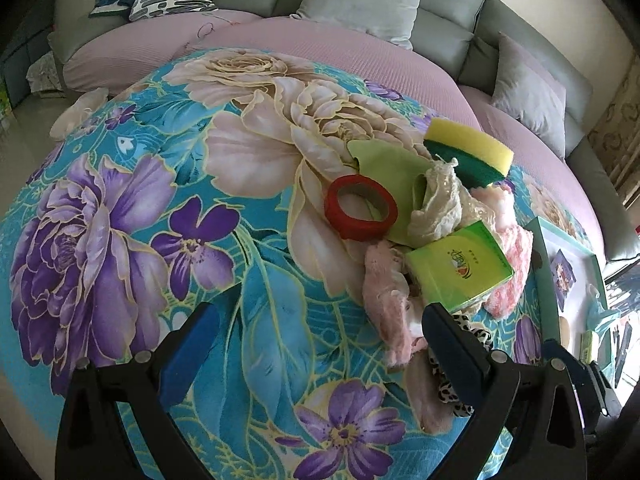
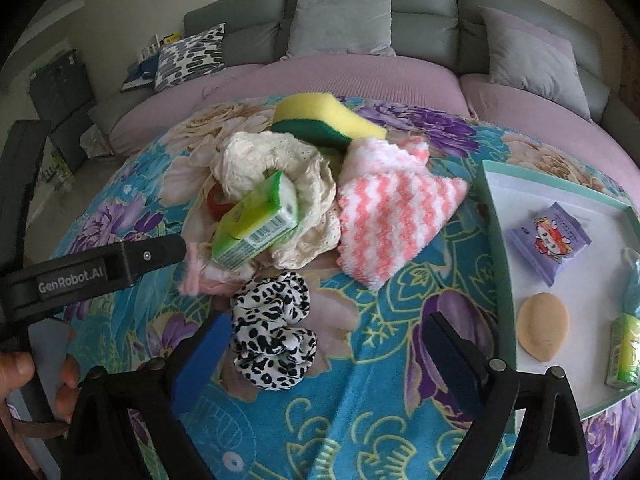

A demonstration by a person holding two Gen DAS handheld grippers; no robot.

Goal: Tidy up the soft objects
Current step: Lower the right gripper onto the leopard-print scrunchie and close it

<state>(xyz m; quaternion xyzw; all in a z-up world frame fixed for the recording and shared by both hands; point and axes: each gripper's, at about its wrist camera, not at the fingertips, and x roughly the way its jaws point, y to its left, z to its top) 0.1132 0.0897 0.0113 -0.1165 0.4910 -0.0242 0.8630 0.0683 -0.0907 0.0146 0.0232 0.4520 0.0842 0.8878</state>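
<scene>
A turquoise floral-printed cloth surface [image 2: 360,400] fills mid-frame, bearing a leopard-print scrunchie [image 2: 276,332] at centre, a pink-and-white zigzag fluffy cloth [image 2: 384,220] above it, and a white teal-rimmed tray [image 2: 496,240] at right.

A home living room: grey sofa [image 2: 424,36] with cushions [image 2: 340,20] (one patterned); floral blanket [image 1: 132,216] spread.
</scene>
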